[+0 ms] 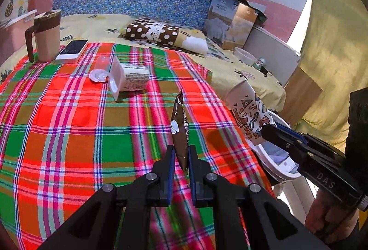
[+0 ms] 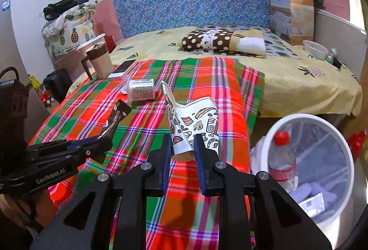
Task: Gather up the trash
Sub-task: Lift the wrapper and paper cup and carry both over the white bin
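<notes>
Both grippers tilt downward over the plaid cloth (image 1: 69, 135). The left gripper (image 1: 181, 153) pinches a brown sachet (image 1: 179, 130); the right gripper (image 2: 182, 146) squeezes a crushed paper cup (image 2: 195, 125) just beside the white bin (image 2: 345, 158). A white tub (image 1: 131, 79) lies ahead.

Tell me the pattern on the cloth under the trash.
Plaid cloth in red, green and pink stripes; clearest in the left wrist view.

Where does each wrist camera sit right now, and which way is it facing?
Left wrist: on the left tool, facing across the plaid cloth; its brown sachet and the right tool show.
Right wrist: on the right tool, facing the bed; its crushed paper cup, the left tool and white bin show.
Shared: cloth, sachet, cup, bin.
</notes>
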Motion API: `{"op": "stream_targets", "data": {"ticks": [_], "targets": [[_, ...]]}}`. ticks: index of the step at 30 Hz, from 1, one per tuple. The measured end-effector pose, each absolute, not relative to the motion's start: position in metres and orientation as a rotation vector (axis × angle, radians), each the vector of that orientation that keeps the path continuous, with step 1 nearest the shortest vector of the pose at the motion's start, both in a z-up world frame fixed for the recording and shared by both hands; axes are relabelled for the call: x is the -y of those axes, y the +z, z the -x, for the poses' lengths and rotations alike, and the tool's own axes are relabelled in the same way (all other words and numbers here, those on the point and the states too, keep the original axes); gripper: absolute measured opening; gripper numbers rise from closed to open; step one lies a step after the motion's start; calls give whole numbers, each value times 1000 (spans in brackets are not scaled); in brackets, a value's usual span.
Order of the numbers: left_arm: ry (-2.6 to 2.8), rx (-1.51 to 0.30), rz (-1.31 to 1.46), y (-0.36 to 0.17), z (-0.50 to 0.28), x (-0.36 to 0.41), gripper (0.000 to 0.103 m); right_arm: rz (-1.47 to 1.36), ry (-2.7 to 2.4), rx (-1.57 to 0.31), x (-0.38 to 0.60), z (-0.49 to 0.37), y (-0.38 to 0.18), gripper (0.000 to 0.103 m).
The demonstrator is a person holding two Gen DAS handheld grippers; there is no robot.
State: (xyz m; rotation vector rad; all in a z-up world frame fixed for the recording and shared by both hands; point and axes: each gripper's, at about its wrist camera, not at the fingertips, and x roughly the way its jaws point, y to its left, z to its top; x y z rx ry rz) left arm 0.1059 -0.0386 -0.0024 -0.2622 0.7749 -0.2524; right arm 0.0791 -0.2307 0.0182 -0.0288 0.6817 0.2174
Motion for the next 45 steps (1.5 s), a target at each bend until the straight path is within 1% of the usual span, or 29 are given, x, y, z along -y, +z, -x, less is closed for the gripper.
{"op": "stream_targets", "data": {"ticks": [8,21,45], "targets": [[-278,-772,236,5,-99,59,11,11,185,-656,240,-70,20,22],[-356,-766,178,14,-110,101,11,-16,123,-634,268,-57,21,22],[-545,-805,90,7,-144,201,11,-98,-43,-642,344,-44,15,22]]}}
